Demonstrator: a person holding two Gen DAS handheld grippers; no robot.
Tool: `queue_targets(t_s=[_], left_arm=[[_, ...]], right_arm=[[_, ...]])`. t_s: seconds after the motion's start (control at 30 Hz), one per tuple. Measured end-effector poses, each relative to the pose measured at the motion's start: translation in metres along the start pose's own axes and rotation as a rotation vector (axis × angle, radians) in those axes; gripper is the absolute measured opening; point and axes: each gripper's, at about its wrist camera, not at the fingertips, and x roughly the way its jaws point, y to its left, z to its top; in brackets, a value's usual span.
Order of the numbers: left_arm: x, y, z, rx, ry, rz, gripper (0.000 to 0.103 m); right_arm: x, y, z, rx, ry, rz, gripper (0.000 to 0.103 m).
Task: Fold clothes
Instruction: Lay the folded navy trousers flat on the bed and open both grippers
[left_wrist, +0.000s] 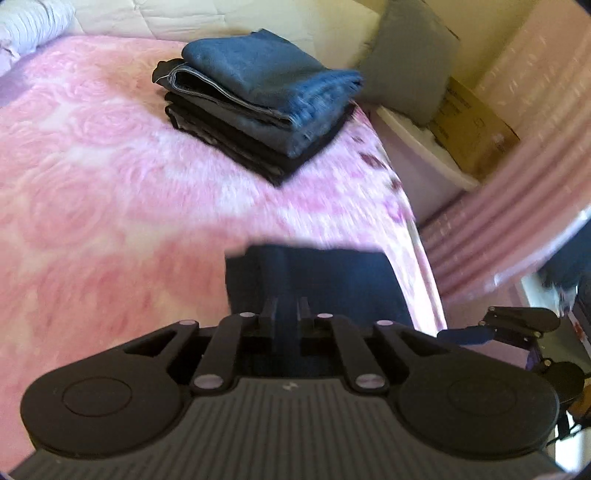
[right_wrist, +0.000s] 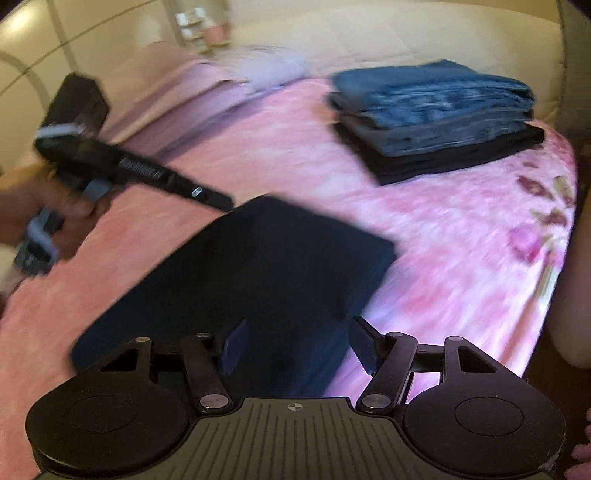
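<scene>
Folded navy garment (right_wrist: 258, 266) is lying near bed's (left_wrist: 92, 177) front edge, long axis running twd stack (left_wrist: 258, 96) at far corner. L gripper (left_wrist: 287, 308) is clamping its edge; R gripper (right_wrist: 299, 343) is hanging over it, jaws apart.

No text can be read: print on the cardboard box (left_wrist: 476, 122) at upper right and white lettering on the left tool (right_wrist: 140, 168) are too blurred
</scene>
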Motion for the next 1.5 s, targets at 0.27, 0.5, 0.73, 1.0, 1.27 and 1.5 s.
queue_targets(t_s=[0.27,0.5,0.73,1.0,1.27,1.5], left_arm=[[-0.025,-0.006,-0.123,-0.03,0.141,0.115,0.003],[-0.04,-0.007,-0.145,-0.117,0.056,0.156,0.003],[-0.088,-0.042,-0.156,-0.139,0.057,0.269,0.011],[-0.149,-0.1,-0.167,-0.227,-0.052,0.294,0.022],[-0.149,-0.154,-0.157,-0.245,-0.061,0.384,0.056],[-0.123,-0.179,-0.139,-0.361,-0.048,0.517,0.074]], right_arm=[[0.006,0.055,-0.091,-0.082,0.099,0.071,0.065],[-0.002,0.054,-0.115,-0.055,0.092,0.035,0.065],[-0.049,0.08,-0.1,-0.089,0.138,-0.037,0.065],[-0.115,0.083,-0.084,-0.081,0.167,-0.117,0.065],[-0.12,0.075,-0.047,-0.278,0.37,-0.197,0.066],[-0.103,0.041,-0.011,-0.496,0.407,-0.112,0.082]])
